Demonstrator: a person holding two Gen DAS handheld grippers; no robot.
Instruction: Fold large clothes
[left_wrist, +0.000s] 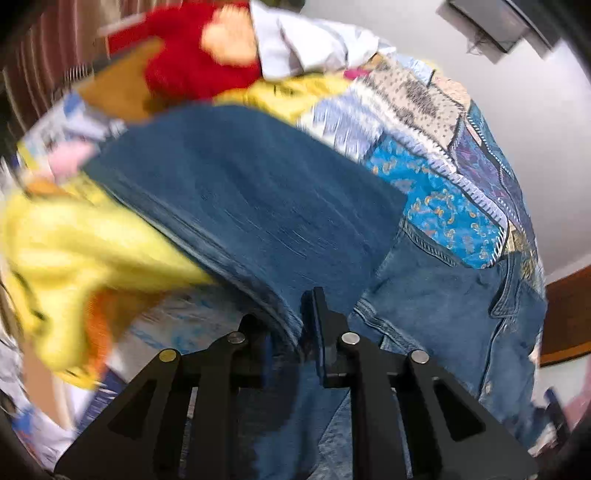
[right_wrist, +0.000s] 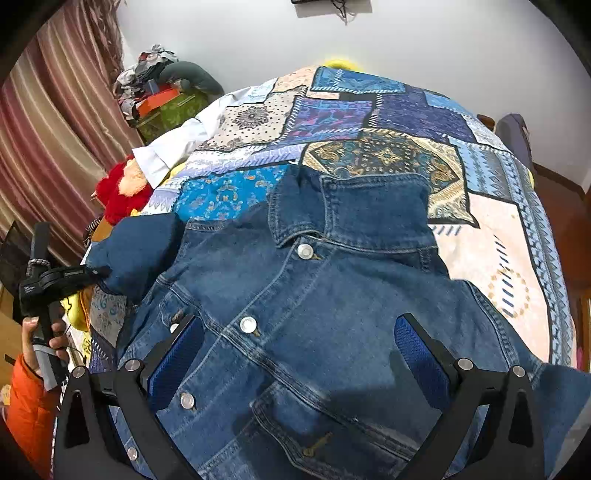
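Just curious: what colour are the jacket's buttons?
Silvery metal buttons on the denim jacket, clearest in the right wrist view.

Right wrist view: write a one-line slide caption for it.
Open right claw above a buttoned denim jacket on a patchwork quilt; left claw grips its sleeve.

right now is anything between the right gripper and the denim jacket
Nothing visible. The right gripper hangs open directly over the denim jacket, whose buttoned front lies bare between the blue pads. The left gripper is off at the jacket's sleeve, clamped on it, not in the way.
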